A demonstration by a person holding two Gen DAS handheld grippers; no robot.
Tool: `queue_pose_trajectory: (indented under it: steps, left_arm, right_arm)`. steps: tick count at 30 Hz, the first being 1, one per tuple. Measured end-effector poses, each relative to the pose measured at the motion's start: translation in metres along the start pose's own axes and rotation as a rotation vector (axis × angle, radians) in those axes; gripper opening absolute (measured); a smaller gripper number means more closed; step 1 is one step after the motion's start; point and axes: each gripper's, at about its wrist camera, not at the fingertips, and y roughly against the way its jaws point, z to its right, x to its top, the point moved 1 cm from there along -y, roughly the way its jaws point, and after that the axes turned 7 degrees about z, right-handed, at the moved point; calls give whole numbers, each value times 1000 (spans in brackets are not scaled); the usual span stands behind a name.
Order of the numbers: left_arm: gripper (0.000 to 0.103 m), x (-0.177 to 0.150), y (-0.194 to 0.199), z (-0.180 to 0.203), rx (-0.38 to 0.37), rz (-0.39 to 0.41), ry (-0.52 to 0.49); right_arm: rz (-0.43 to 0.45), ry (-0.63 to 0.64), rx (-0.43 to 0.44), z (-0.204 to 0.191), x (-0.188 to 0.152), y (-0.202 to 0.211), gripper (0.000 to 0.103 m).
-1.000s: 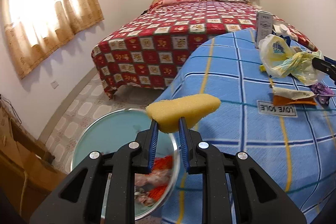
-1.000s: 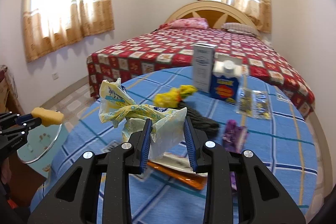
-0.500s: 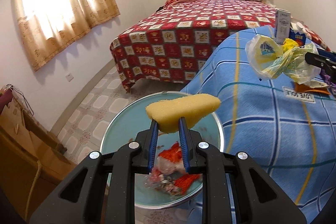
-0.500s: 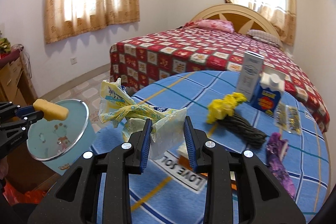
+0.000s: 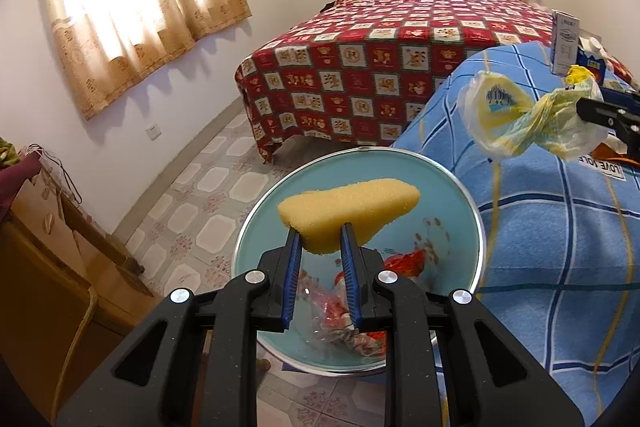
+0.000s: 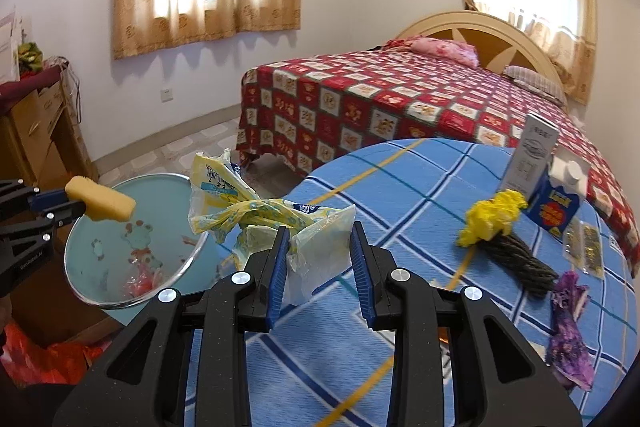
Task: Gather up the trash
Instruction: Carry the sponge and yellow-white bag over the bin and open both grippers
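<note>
Bedroom setting: a worktop [image 6: 400, 187] under a blue checked cloth stands near a bed with a red patterned cover [image 6: 380, 99], and a pale blue bin [image 5: 472, 211] sits on the tiled floor at the worktop's edge.

Collected so far: the bin holds crumpled red and clear wrappers [image 5: 344, 311] at its bottom.

In hand: the left gripper [image 5: 320, 247] pinches a yellow sponge [image 5: 348, 211] at its lower edge, and the sponge hangs above the bin's open mouth, not yet released. The right gripper [image 6: 320, 251] is clamped on a crumpled yellow-and-clear plastic bag [image 6: 256, 215], held in the air over the worktop's edge just beside the bin rim, not yet over the opening.

Outstanding on the worktop: a crumpled yellow wad [image 6: 492, 219] touching a dark twisted bundle [image 6: 520, 263], a purple wrapper [image 6: 568, 327] and two small clear sachets [image 6: 584, 251]. A tall white carton [image 6: 532, 155] and a blue carton [image 6: 560, 199] stand upright behind them; whether these count as trash cannot be told.

Assessment: the task is partway done. Two items are about to be dropped; several more pickups appear to remain.
</note>
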Motion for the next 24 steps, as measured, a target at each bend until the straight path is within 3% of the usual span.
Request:
queue_pose_trajectory:
  steps: [24]
  left_arm:
    - [20, -14, -1, -34, 60, -24, 30]
  right_arm:
    - [-23, 84, 71, -49, 6, -19, 31]
